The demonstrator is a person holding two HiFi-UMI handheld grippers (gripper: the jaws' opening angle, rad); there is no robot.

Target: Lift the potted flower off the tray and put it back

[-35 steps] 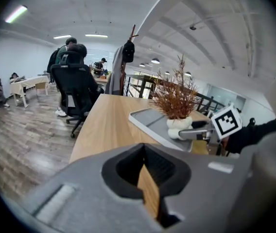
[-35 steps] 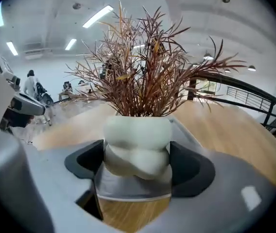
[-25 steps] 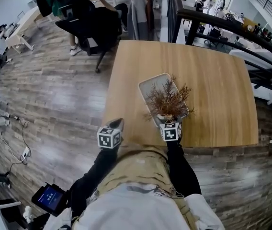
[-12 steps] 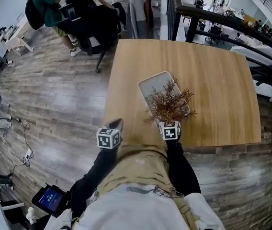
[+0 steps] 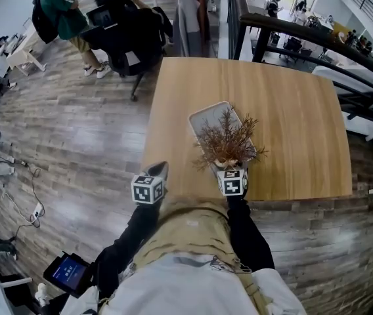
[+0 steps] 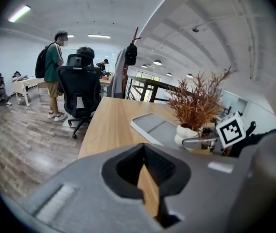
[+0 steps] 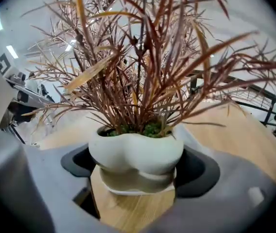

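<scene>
At the near end of the tray point(image 5: 209, 118) the potted flower point(image 5: 229, 140) appears seated, the right gripper point(image 5: 230, 167), its jaws just opened wide, bracketing it without evident pressure, and the left gripper point(image 5: 161, 170) closed, empty, apart from the tray; probably replaced, withdrawal outstanding.
</scene>
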